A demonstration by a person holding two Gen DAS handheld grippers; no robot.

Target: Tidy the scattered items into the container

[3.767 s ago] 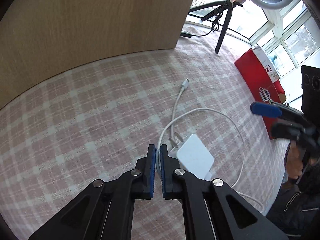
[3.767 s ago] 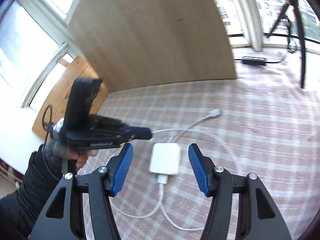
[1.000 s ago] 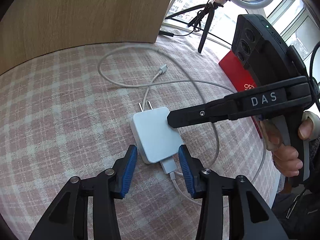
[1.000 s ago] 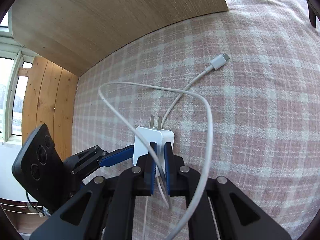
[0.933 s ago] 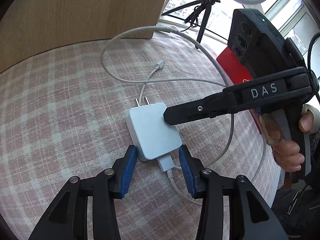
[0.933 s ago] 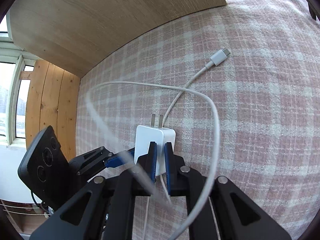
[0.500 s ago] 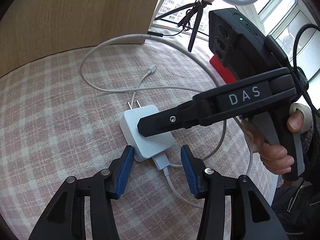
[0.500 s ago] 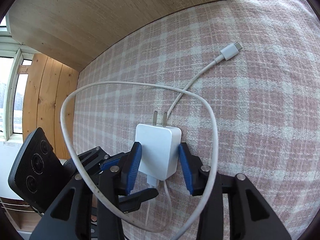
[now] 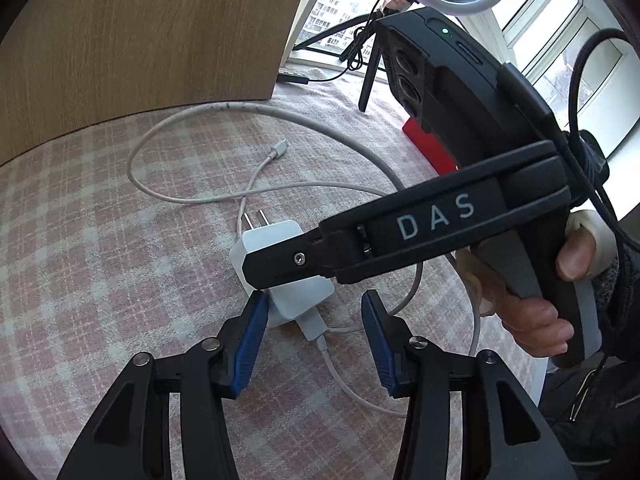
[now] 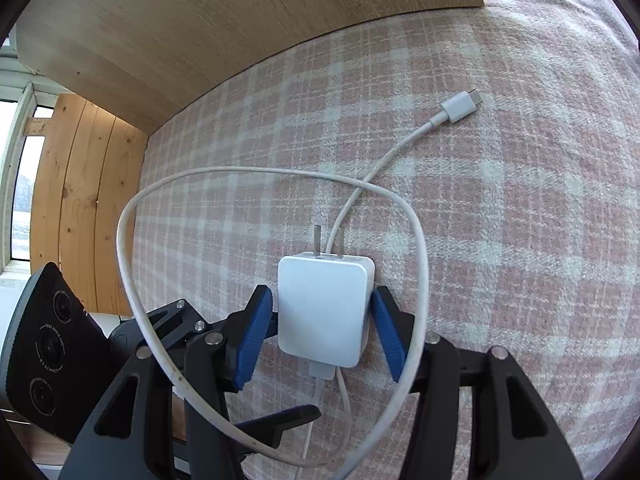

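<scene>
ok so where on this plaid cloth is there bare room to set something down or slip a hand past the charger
Bare plaid cloth lies between the wooden board and the white cable loop, and right of the USB-C plug. Crowded: the white charger sits between the opening right claw pads, the cable ringing it and draped over that claw, with the left claw alongside.

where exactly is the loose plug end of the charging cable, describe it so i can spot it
Start at the pink plaid cloth below the wooden board. From the white charger block, follow the cable away to its small white connector, the only free cable end lying bare on the cloth.
</scene>
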